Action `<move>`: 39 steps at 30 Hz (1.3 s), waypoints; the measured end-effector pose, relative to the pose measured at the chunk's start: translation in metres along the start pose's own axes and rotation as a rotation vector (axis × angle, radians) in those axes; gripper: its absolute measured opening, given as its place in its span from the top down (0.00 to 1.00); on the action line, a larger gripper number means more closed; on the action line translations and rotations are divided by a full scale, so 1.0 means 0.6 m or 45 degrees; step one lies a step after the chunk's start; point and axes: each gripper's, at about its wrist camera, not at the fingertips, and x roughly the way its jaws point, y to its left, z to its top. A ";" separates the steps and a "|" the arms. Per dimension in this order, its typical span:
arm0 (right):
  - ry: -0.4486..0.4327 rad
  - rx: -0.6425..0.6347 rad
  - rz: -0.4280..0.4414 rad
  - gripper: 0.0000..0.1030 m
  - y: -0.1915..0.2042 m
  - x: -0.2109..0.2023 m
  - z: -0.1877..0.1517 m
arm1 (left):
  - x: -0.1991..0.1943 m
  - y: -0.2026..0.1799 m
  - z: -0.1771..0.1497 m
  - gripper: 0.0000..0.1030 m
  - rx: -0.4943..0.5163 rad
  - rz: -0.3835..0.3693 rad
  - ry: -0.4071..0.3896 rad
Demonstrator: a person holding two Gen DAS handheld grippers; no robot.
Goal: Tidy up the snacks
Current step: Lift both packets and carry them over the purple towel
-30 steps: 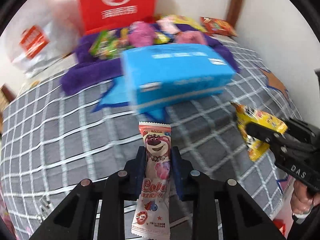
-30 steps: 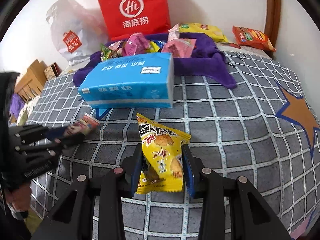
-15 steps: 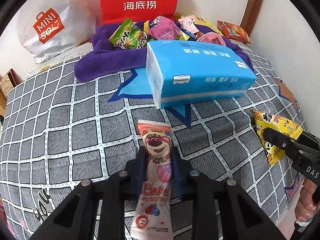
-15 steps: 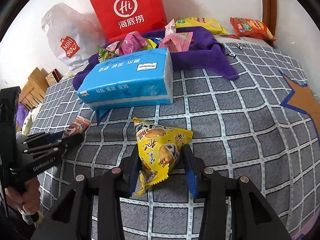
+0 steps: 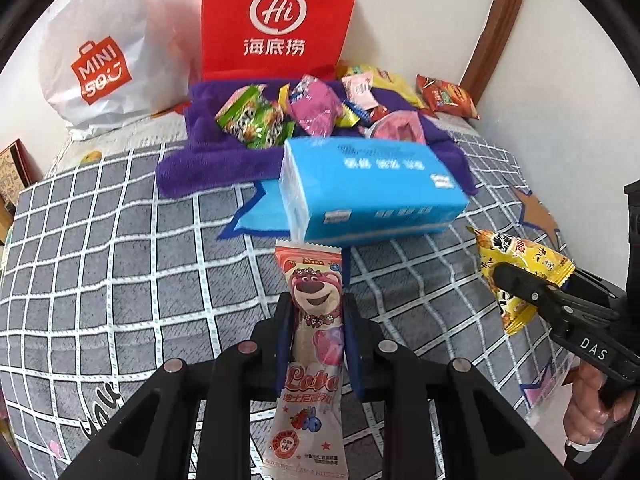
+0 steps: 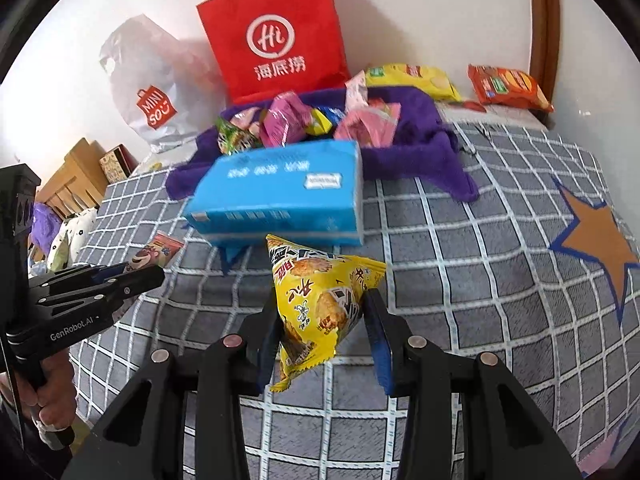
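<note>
My left gripper point(image 5: 316, 308) is shut on a long pink bear-print snack packet point(image 5: 314, 312), which it holds above the checked bedspread. My right gripper point(image 6: 322, 312) is shut on a yellow triangular snack bag point(image 6: 316, 300), also lifted off the bed. Each gripper shows in the other's view: the right gripper point(image 5: 504, 276) with the yellow bag point(image 5: 516, 256) at the right edge, the left gripper point(image 6: 156, 270) with the pink packet point(image 6: 158, 252) at the left. A pile of snacks point(image 5: 304, 108) lies on a purple towel point(image 5: 208, 164) behind a blue tissue pack point(image 5: 372, 188).
A red paper bag point(image 5: 276, 20) and a white plastic bag point(image 5: 104, 60) stand against the wall behind the towel. A yellow packet point(image 6: 412, 78) and an orange packet point(image 6: 508, 86) lie at the back right. The grey checked bedspread point(image 6: 460, 272) carries an orange star point(image 6: 600, 240).
Both grippers have risen a little with their snacks still gripped. The left view has swung, so the bags at the wall and the tissue pack now sit more central.
</note>
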 end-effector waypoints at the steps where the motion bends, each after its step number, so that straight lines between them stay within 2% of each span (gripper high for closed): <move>1: -0.006 -0.006 0.000 0.61 0.003 -0.003 0.005 | -0.004 -0.003 0.005 0.78 0.006 0.001 -0.009; 10: -0.084 -0.042 0.006 0.61 0.019 -0.028 0.069 | -0.022 -0.012 0.066 0.78 -0.007 -0.063 -0.043; 24: -0.180 -0.058 -0.012 0.61 0.011 -0.032 0.174 | -0.031 -0.002 0.169 0.78 -0.020 -0.041 -0.110; 31: -0.183 -0.026 -0.036 0.61 -0.004 -0.012 0.217 | -0.027 -0.002 0.218 0.78 -0.006 -0.033 -0.145; 39: -0.175 -0.018 -0.043 0.61 -0.017 0.013 0.241 | -0.001 -0.003 0.255 0.78 0.008 -0.034 -0.146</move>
